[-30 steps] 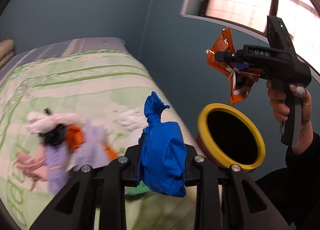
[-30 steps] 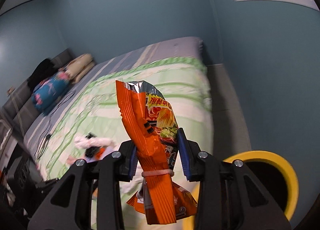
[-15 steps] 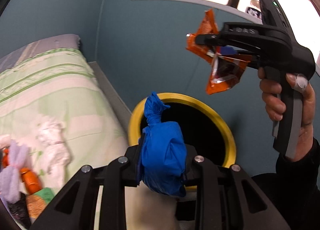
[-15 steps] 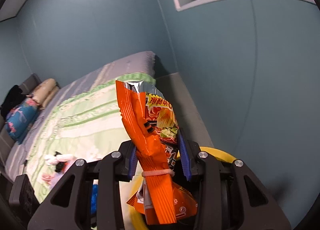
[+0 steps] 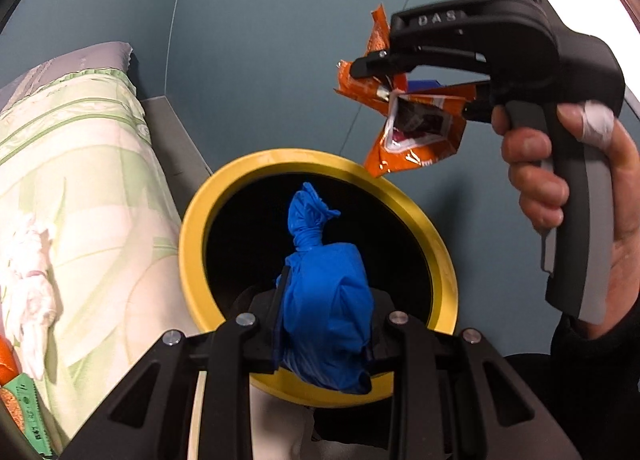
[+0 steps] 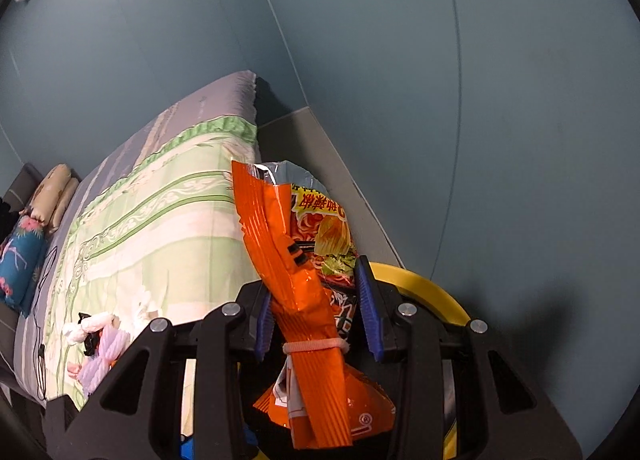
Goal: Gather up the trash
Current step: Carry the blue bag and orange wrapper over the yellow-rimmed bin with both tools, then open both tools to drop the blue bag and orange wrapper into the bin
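Left gripper (image 5: 326,314): we find its black jaws clamped on the blue bag (image 5: 326,300), held directly above the bin's mouth.
Blue bag: smooth thin plastic, rounded bundle, neck twisted and knotted at the top.
Right gripper (image 6: 316,320): we see its blue pads squeezing the orange wrapper (image 6: 308,300) from both sides; in the left wrist view it hangs above the bin's far rim, gripped by a hand (image 5: 580,195).
Orange wrapper: glossy crinkled foil, silver inside, ribbed seam, cinched by a pale rubber band.
Bin (image 5: 192,244): round yellow plastic rim, black interior, standing just beside the bed (image 5: 80,163).
Bed: green and cream patterned quilt over a grey sheet.
Writing: we read "DAS" on the right gripper's body; the wrapper carries red characters we cannot make out.
Left view only: white crumpled tissue (image 5: 28,276) on the quilt, and a bandaged thumb.
Right view only: pillows (image 6: 24,252) at the bed's far end, and a pile of white, black and lilac scraps (image 6: 96,344).
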`<state>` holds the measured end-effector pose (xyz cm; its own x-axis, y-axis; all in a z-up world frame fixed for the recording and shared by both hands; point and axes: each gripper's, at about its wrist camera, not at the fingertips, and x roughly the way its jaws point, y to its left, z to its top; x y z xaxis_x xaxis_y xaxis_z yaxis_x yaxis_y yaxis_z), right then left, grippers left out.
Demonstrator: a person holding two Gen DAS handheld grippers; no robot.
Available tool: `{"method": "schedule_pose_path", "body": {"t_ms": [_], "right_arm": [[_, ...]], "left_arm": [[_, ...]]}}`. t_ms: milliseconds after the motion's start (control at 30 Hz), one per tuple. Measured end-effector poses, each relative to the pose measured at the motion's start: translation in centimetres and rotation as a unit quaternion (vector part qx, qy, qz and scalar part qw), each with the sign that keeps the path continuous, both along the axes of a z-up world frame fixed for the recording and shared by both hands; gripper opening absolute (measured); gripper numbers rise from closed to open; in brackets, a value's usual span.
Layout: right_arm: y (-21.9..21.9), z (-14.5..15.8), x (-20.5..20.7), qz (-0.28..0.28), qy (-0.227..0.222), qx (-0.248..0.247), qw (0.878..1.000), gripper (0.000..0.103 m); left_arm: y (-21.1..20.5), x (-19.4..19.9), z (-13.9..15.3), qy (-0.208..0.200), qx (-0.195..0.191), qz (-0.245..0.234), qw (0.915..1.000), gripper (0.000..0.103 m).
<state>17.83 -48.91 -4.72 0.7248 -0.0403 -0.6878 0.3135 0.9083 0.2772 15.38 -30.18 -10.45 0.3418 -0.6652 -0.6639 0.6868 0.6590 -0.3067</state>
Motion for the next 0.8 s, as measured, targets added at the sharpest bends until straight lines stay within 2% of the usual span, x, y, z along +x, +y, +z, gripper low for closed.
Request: {"method": "schedule_pose_path", "body": {"t_ms": [333,433,500,667,800], "right_arm": [[-0.6,-0.2,1.1,-0.006,0.006,0.012,1.000,0.040],[-0.4,0.2,1.8,-0.012,0.005,0.014,1.000,0.046],[-0.5,0.3,1.7,-0.017,0.003,0.017,1.000,0.052],[-1.1,0.3,1.4,-0.035,-0.004,0.024,0.999,0.054],[-1.4,1.0,0.5,-0.054,-0.026,0.015,0.998,0.054]], "left_arm": [[-0.8,-1.0,-1.2,0.011,-0.003,-0.007,0.9999,0.028],[-0.7,-0.5,-1.2,0.009,-0.004,-0.004,0.9999,0.038],[-0.5,-0.5,-1.0,0.006,-0.007,0.004,1.0000,0.053],[0.4,-0.7,-0.3,-0.002,-0.016,0.015,0.9998,0.066],[1.4,-0.5,0.3,-0.010,-0.019,0.027,0.9994,0.067]]}}
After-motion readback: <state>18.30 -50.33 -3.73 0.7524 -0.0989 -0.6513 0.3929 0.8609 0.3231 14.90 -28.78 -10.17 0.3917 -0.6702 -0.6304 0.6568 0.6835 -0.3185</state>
